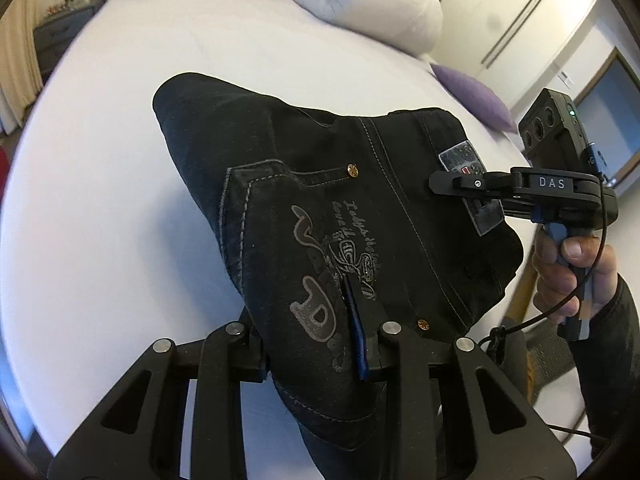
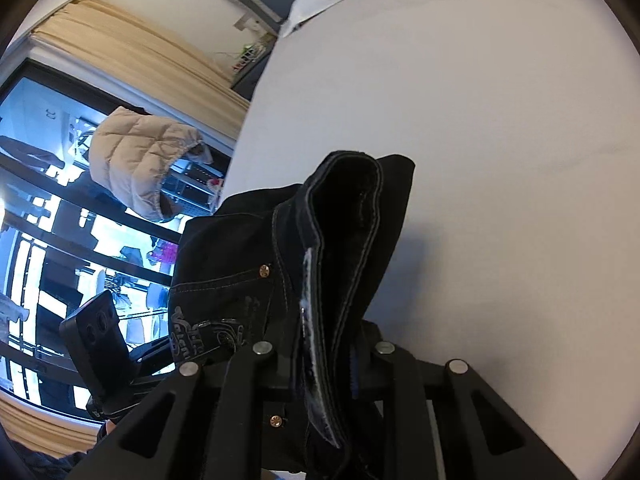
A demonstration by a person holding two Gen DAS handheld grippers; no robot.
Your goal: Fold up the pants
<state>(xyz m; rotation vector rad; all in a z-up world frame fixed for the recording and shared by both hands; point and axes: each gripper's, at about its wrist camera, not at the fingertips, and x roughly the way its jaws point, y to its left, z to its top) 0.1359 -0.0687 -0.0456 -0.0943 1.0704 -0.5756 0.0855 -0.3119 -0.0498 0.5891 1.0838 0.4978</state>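
Black jeans (image 1: 304,184) with a printed back pocket hang lifted above the white bed (image 1: 100,208). In the left wrist view my left gripper (image 1: 316,334) is shut on the pocket area, a blue pad showing against the denim. At the right, my right gripper (image 1: 456,184) is clamped on the waistband beside the leather label, held by a hand (image 1: 568,276). In the right wrist view the folded waistband (image 2: 344,248) runs between the fingers of the right gripper (image 2: 320,354), which is shut on it. The left gripper's camera housing (image 2: 96,332) shows at lower left, its fingertips hidden behind the denim.
A rolled white duvet (image 1: 360,4) and a purple pillow (image 1: 476,100) lie at the far side of the bed. Wardrobe doors (image 1: 512,20) stand beyond. A beige puffer jacket (image 2: 140,160) hangs by the window, under a cream curtain (image 2: 140,44).
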